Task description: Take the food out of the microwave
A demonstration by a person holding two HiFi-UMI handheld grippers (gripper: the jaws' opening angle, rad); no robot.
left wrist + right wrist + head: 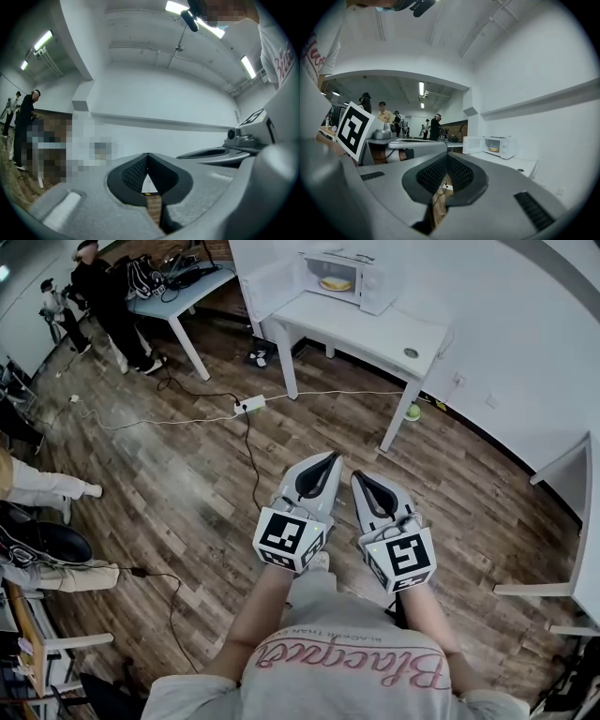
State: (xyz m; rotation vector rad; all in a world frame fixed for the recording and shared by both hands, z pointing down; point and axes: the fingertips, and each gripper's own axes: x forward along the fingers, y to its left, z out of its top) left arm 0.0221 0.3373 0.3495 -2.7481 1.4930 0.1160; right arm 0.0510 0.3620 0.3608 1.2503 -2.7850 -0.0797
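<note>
A white microwave [354, 281] stands on a white table [375, 332] far ahead, its door [272, 283] swung open to the left. Yellow food on a plate [335, 283] sits inside. The right gripper view shows the microwave [502, 146] and the food [493, 149] small and distant. My left gripper [330, 457] and right gripper [359, 476] are held side by side over the wooden floor, well short of the table. Both point level and are shut on nothing. In their own views the left gripper [148, 154] and right gripper [447, 156] show fingertips meeting.
A power strip [249, 404] and cables cross the floor between me and the table. A green ball [412, 412] lies by a table leg. A blue table [183, 287] and people [103, 296] are at the far left. White furniture [572, 521] stands at the right.
</note>
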